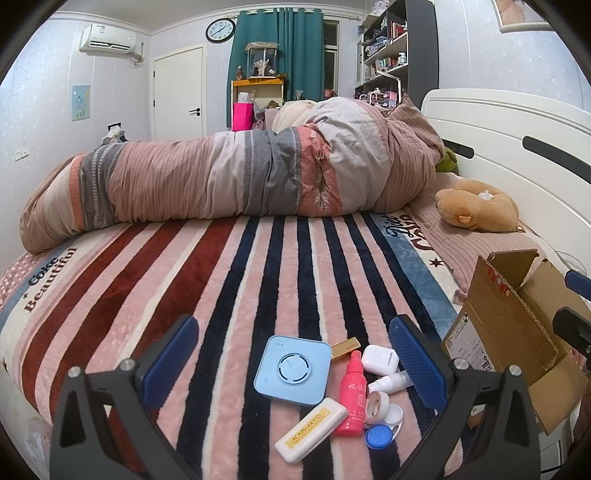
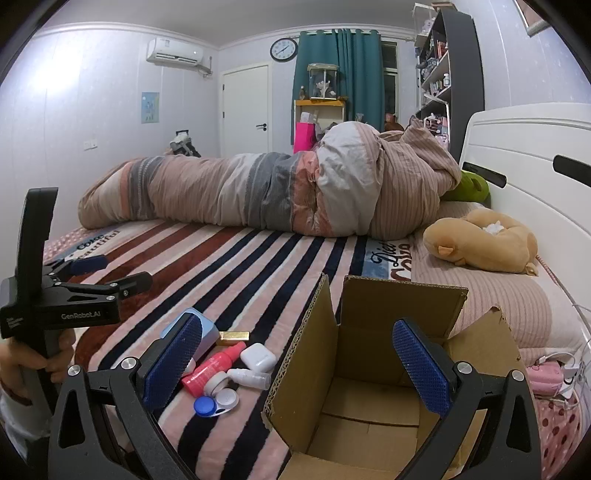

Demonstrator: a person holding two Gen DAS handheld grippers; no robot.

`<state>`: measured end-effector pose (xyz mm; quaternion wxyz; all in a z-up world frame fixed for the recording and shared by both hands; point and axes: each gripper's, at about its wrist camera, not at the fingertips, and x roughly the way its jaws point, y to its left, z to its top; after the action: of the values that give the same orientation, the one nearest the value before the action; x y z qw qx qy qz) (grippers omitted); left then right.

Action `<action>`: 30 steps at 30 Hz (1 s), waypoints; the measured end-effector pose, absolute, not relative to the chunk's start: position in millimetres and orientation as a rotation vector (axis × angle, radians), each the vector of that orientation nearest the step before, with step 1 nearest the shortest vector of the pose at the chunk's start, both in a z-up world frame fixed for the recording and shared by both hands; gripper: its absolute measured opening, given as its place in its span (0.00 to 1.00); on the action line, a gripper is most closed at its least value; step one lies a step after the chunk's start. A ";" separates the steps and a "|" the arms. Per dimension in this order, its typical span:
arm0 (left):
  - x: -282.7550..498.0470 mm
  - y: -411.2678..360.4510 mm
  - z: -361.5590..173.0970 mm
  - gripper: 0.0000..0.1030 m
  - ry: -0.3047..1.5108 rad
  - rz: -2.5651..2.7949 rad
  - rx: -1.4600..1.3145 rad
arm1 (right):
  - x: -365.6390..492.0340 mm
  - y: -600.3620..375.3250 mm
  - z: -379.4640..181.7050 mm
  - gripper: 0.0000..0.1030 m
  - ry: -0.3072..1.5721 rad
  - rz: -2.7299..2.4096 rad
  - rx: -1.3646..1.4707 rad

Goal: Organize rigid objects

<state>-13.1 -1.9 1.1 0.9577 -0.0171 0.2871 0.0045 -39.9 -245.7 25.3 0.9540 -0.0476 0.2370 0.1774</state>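
The left gripper [image 1: 293, 360] is held low and level, its jaws spread wide with nothing between the blue pads [image 1: 170, 360]. The right gripper [image 2: 297, 365] is likewise spread wide and holds nothing. In the right wrist view the left gripper [image 2: 96, 271] shows from the side, its handle gripped by the person's left hand [image 2: 35, 363].

you're facing a bed with a striped blanket [image 1: 221, 277] and a rolled duvet [image 1: 229, 177] across it, its white headboard [image 1: 517, 147] at right. behind it stand pale walls, a white door [image 1: 179, 92], teal curtains [image 1: 280, 48], a wall clock [image 1: 220, 30], an air conditioner [image 1: 107, 38] and a dark shelf unit [image 1: 410, 48].
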 end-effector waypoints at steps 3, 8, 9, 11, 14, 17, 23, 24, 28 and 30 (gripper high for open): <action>-13.1 -1.9 1.1 1.00 0.582 0.010 -0.034 | -40.0 -244.7 24.5 1.00 0.481 0.361 -0.098; -13.3 -1.9 1.1 1.00 0.582 0.010 -0.034 | -39.9 -244.9 24.6 1.00 0.482 0.361 -0.097; -13.3 -1.7 1.1 1.00 0.582 0.010 -0.035 | -40.0 -244.7 24.6 1.00 0.482 0.361 -0.097; -13.4 -1.9 1.0 1.00 0.582 0.009 -0.035 | -40.1 -244.3 24.5 1.00 0.481 0.359 -0.098; -13.9 -1.8 1.2 1.00 0.582 0.009 -0.034 | -40.1 -244.2 24.7 1.00 0.481 0.360 -0.097; -13.9 -1.8 1.0 1.00 0.583 0.009 -0.035 | -40.1 -243.9 24.7 1.00 0.482 0.360 -0.099; -13.1 -3.1 0.7 1.00 0.582 0.001 -0.037 | -40.0 -241.5 21.8 1.00 0.486 0.360 -0.104; -13.3 -2.5 0.8 1.00 0.582 -0.006 -0.038 | -40.3 -240.6 21.4 1.00 0.488 0.358 -0.108; -9.6 8.8 2.1 1.00 0.567 -0.021 -0.032 | -42.3 -228.0 22.2 1.00 0.492 0.345 -0.154; -7.5 19.9 0.3 1.00 0.570 -0.019 -0.039 | -44.9 -217.7 25.8 0.96 0.480 0.341 -0.195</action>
<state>-7.5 19.9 0.3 0.9595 -0.0192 0.2810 -0.0095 -44.9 -217.7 25.8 0.9523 -0.0958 0.2362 0.1679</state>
